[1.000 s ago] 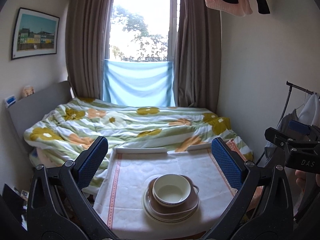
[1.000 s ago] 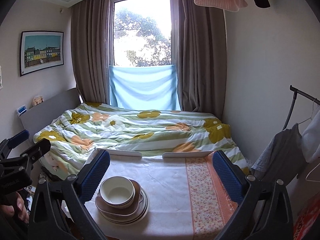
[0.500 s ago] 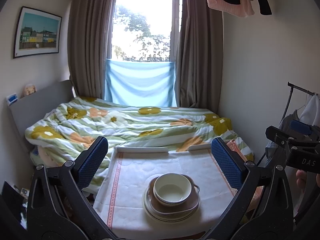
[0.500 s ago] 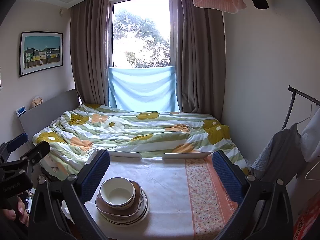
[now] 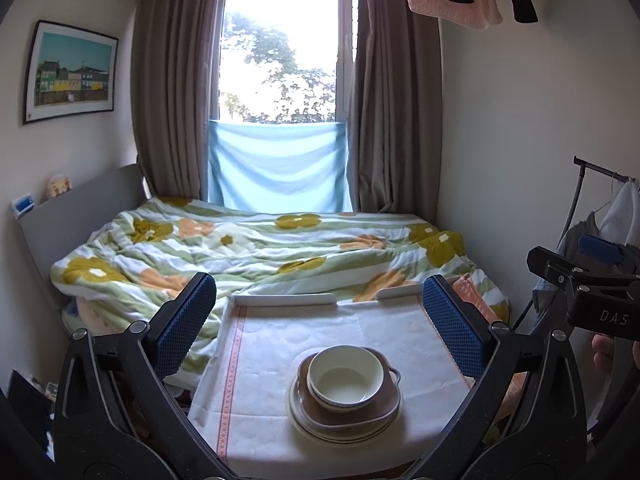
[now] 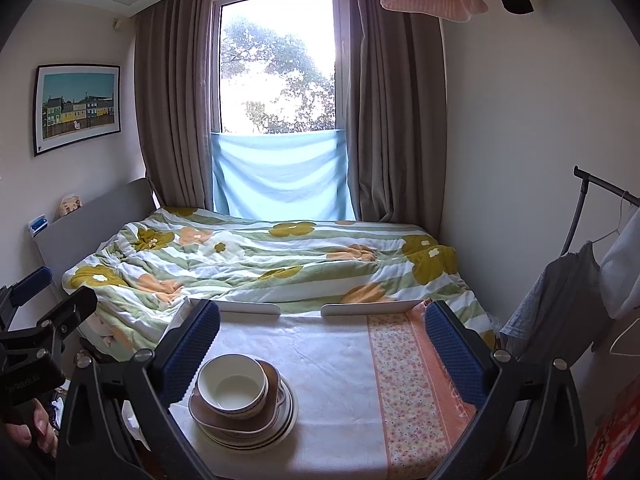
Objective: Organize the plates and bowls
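1. Cream-white glazed ceramic forms the round bowl [image 5: 344, 376] [image 6: 233, 385], which has a thin dark line under its rim and sits upright and empty at the top of the stack.
2. Under it lies a brown dish with a small handle-like lobe [image 5: 394, 378] [image 6: 240, 420] at its edge, and under that a pile of round cream plates with dark rim lines [image 5: 320, 426] [image 6: 280, 430]; how many plates there are cannot be told.
3. The stack stands on a small table covered by a white quilted cloth [image 5: 272, 360] [image 6: 332, 368], toward the near edge; in the right wrist view it is on the table's left half.
4. An orange stripe runs down the cloth's left side in the left wrist view, and a wide orange flowered band [image 6: 412, 380] covers the right side in the right wrist view.
5. Two low white rails [image 5: 286, 300] [image 6: 370, 309] line the far edge with a gap between them; just beyond is a bed with a green, white and yellow flowered quilt [image 5: 260, 248] [image 6: 280, 256].
6. Bare cloth lies behind the stack and to its right, up to the flowered band.
7. The left gripper [image 5: 320, 320] is spread wide with nothing held, its blue pads [image 5: 186, 320] above and to either side of the stack.
8. The right gripper [image 6: 320, 344] is likewise agape and empty, its left pad [image 6: 190, 350] close beside the bowl, though whether it touches cannot be told.
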`<state>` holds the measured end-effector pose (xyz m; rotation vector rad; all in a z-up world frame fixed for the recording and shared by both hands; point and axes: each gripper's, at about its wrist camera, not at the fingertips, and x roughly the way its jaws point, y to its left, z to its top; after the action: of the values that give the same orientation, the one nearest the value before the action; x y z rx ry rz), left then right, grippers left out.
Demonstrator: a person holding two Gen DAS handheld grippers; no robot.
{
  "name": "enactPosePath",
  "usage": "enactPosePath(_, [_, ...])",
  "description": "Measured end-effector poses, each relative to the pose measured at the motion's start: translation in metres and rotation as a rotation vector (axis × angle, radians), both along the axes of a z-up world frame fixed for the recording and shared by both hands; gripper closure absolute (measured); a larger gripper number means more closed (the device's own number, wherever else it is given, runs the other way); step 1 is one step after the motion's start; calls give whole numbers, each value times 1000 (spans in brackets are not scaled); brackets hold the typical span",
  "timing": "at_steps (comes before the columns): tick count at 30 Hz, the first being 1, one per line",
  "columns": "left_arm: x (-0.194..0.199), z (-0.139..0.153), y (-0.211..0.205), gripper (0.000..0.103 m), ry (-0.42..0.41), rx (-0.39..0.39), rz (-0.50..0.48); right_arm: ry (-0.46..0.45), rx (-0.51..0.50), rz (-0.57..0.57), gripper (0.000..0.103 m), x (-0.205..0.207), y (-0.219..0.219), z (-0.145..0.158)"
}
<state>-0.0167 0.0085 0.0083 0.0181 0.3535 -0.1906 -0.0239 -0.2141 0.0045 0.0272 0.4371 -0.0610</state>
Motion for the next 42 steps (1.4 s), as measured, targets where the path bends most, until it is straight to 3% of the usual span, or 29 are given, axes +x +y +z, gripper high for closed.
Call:
enactPosePath(28, [2,0,6,0,-1,10,4,-4,3,-4,1,3,-2,2])
enactPosePath(42, [3,1,31,0,-76,65,38,-2,7,-17,1,14,-2,1])
